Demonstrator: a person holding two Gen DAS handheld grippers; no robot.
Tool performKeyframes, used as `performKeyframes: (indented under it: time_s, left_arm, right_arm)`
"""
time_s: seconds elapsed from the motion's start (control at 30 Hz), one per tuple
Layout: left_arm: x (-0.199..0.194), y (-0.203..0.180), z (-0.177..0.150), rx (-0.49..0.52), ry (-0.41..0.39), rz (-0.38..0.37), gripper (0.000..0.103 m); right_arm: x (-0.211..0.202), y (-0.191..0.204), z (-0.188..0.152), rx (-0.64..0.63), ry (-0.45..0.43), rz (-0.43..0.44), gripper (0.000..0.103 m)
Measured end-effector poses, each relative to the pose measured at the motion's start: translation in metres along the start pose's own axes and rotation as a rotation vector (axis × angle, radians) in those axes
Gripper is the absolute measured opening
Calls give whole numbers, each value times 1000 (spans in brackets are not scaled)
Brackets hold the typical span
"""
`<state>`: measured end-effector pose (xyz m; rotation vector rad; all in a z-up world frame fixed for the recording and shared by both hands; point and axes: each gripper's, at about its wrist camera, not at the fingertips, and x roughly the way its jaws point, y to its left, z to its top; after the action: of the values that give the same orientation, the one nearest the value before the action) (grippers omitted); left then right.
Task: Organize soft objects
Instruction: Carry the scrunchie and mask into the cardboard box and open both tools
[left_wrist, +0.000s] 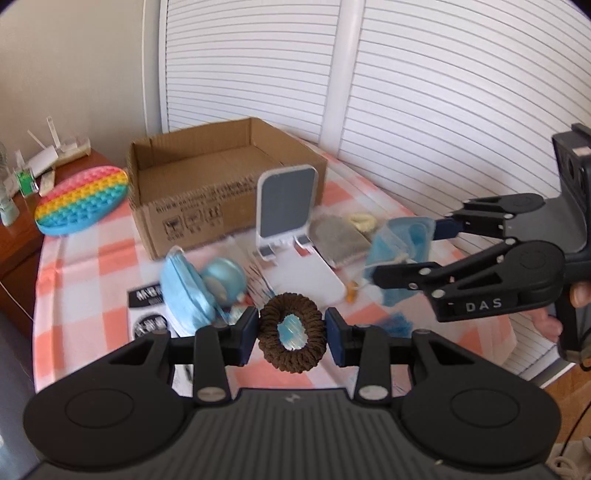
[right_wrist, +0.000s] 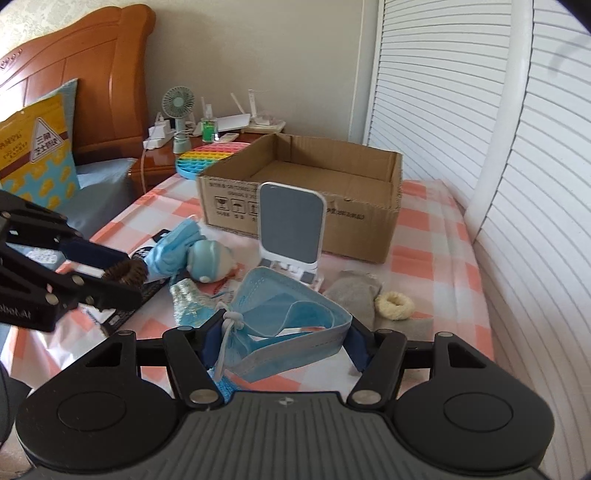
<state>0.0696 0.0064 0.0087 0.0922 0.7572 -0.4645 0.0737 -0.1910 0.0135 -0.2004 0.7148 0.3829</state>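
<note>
My left gripper (left_wrist: 291, 328) is shut on a brown scrunchie (left_wrist: 291, 360), held above the checked tablecloth; the right wrist view shows that gripper (right_wrist: 129, 277) and scrunchie (right_wrist: 123, 271) at the left. My right gripper (right_wrist: 284, 345) is shut on a crumpled blue face mask (right_wrist: 280, 295), lifted off the table. From the left wrist view the right gripper (left_wrist: 406, 251) and its mask (left_wrist: 402, 232) are at the right. An open, empty cardboard box (left_wrist: 207, 184) (right_wrist: 295, 221) stands behind.
On the cloth lie another blue mask (left_wrist: 184, 288), a blue plush toy (right_wrist: 208, 260), a grey sock (right_wrist: 354, 291) and a cream scrunchie (right_wrist: 393, 304). A phone stand (right_wrist: 291, 225) stands before the box. A rainbow pop toy (left_wrist: 81, 199) lies left of it. Louvred doors line the right.
</note>
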Motion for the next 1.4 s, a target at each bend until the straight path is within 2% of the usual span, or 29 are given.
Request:
performKeyframes:
  time_s: [0.33,0.57,0.8,1.0,1.1,1.17,1.27,1.4]
  left_arm:
    - [20,37,43,4,5,91,38]
    - [38,57,89,13,-18,129,38]
    - [74,69,135,32,-23,158,38]
    - [109,78,157,11,-8,174,38]
    - [122,81,164,-1,-12,173,44]
    - [129,83,168,-3,-10,169,68]
    - [131,88,172,-4,-46,181,92]
    - [121,93,169,32,-96,212,98]
  right_arm:
    - [17,-47,18,73,27,-103,69]
    - [26,-67,51,71,-6,-109,69]
    - [47,-79,91,38,-33,-107,69]
    - [70,-81,121,4,-37,-93,69]
    - [83,-78,132,-22,-28,-81,69]
    - [93,-76,139,-37,-22,-74,69]
    - [106,-74,149,-47,-16,-57,69]
    - [125,-74,164,-43,-7,-34,69]
